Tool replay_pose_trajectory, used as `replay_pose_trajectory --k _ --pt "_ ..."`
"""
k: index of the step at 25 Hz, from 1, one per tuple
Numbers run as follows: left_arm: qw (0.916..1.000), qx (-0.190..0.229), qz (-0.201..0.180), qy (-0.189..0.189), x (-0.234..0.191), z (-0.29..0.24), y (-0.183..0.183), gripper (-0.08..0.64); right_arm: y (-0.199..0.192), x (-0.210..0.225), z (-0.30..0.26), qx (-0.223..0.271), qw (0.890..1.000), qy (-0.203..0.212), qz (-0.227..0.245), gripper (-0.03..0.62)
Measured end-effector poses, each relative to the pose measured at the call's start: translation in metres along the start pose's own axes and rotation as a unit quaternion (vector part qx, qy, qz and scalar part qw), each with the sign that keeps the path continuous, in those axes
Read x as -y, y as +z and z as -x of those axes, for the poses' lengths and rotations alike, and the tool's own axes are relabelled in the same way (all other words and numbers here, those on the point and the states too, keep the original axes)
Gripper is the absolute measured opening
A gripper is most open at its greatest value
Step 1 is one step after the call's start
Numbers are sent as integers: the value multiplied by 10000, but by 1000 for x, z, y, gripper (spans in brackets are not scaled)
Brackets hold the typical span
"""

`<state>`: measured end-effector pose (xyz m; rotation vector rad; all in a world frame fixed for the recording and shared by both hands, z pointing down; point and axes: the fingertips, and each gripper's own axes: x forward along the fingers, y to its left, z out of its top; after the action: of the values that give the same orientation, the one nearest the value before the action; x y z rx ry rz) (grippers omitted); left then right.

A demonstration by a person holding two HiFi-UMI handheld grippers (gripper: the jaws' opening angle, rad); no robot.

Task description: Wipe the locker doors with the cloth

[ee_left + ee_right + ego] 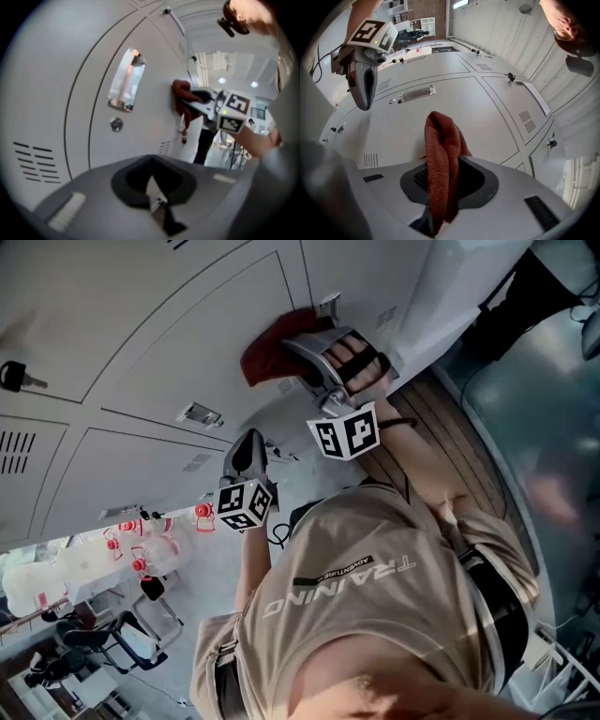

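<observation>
A dark red cloth (265,352) is bunched against a grey locker door (178,334), with my right gripper (305,345) shut on it. In the right gripper view the cloth (440,159) rises out of the jaws of the right gripper (433,220) and touches the door (492,117). My left gripper (247,452) hangs lower, close to the lockers and apart from the cloth, and its jaws (158,206) are shut with nothing in them. From the left gripper view the cloth (180,93) and the right gripper (208,101) show further along the door.
The locker fronts carry recessed metal handles (200,414) (126,80) (416,93), a round lock (116,124) and vent slits (30,161). A key (14,376) sticks out of one door. Behind the person are chairs and white containers with red caps (141,540).
</observation>
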<state>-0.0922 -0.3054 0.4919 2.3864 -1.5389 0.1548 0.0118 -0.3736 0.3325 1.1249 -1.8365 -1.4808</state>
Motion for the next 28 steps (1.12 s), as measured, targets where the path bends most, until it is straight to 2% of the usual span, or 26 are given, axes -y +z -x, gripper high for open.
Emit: replay_pose_trajectory --k 6,12,18,23,28 --pt "9998 -56 -36 194 0 6 -7 6 -23 -75 9 -93 9962 754 -423 67" --pt "9987 -278 55 416 5 25 -30 6 -46 -161 21 -314 9838 1639 -647 67" --pt "9966 -522 278 579 1 29 -50 6 -60 -206 21 -520 9742 2068 -735 67" --pt "9962 -543 276 622 7 36 -49 6 -73 -252 28 -720 9575 2671 -821 67" --pt "9962 -587 72 636 11 51 -45 6 -68 -275 48 -883 9385 3030 -1403 67"
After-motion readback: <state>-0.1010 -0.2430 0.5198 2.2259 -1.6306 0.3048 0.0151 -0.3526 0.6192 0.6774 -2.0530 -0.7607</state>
